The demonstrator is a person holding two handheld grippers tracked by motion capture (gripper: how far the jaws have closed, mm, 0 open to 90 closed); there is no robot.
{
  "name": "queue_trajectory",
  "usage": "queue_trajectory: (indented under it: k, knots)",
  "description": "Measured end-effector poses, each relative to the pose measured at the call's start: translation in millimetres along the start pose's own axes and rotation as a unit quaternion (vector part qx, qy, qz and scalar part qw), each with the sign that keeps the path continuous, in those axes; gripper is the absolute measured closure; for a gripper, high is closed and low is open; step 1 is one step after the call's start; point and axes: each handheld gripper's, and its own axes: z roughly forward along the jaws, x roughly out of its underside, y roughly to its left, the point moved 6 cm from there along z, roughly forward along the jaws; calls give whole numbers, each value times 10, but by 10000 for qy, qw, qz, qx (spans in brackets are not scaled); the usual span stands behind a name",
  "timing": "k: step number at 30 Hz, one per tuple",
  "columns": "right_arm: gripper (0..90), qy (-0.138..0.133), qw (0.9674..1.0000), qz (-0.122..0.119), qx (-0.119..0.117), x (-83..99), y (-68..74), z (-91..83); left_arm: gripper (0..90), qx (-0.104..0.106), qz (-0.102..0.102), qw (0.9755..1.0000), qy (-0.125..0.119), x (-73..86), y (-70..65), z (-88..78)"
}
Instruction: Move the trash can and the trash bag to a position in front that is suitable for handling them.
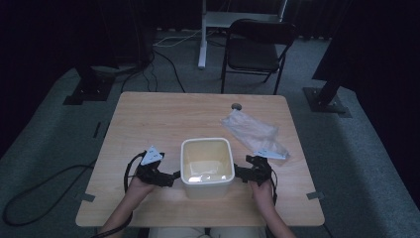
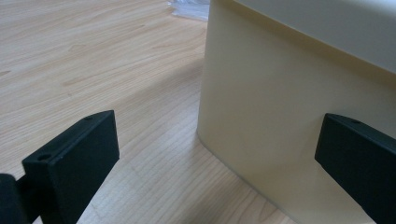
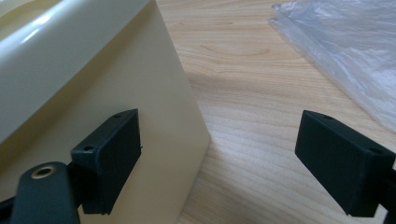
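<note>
Now, tub: between both tools, at 3 o'clock of left tool
Right tool: tub at 9 o'clock
Jaws: wide, both (flanking, gripping nothing)

High view overhead; both gripper views close, sharing the bin.

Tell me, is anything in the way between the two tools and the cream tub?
Nothing visible is. The left tool and the right tool sit right at opposite sides of the cream tub, jaws open, with bare table around them. The plastic bag lies off to the right, behind the right tool.
</note>
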Motion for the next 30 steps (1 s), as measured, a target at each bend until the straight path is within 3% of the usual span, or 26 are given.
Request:
queue_trajectory:
  k: [17, 24, 30]
  knots:
    - [138, 8, 10000, 93, 29, 110, 8, -155, 4, 83, 155, 9998, 66, 15, -149, -26]
    - [126, 17, 9999, 152, -28, 93, -32, -136, 4, 56, 126, 9999, 22, 40, -118, -11]
    - [127, -150, 9996, 91, 236, -35, -206, -181, 4, -49, -15, 9999, 87, 165, -10, -46]
